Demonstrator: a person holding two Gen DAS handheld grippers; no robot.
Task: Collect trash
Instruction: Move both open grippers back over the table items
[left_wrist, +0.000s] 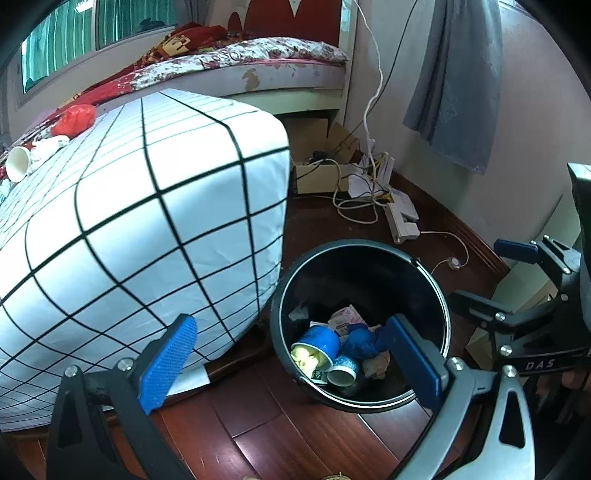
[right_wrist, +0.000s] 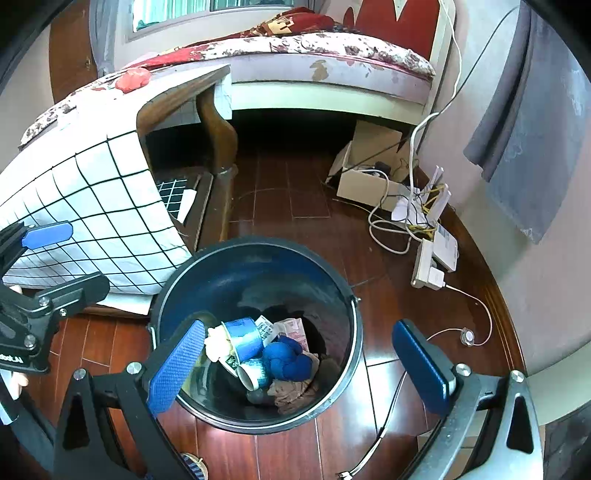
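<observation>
A dark round trash bin (left_wrist: 439, 295) stands on the wooden floor beside a table; it also shows in the right wrist view (right_wrist: 345, 295). Inside lie blue paper cups (left_wrist: 321, 341) (right_wrist: 242, 338), a blue crumpled wad (left_wrist: 360, 341) (right_wrist: 286, 360), wrappers and brown paper. My left gripper (left_wrist: 291, 360) is open and empty, just above the bin's left front rim. My right gripper (right_wrist: 299, 363) is open and empty, over the bin. On the table lie a white paper cup (left_wrist: 17, 162), white crumpled tissue (left_wrist: 46, 147) and a red plastic bag (left_wrist: 74, 118) (right_wrist: 133, 79).
The table has a white cloth with a black grid (left_wrist: 147, 206) (right_wrist: 92, 221). A bed (left_wrist: 280, 70) stands behind. A cardboard box (right_wrist: 365, 173), cables and a power strip (right_wrist: 430, 266) lie on the floor by the right wall. A grey curtain (left_wrist: 458, 81) hangs there.
</observation>
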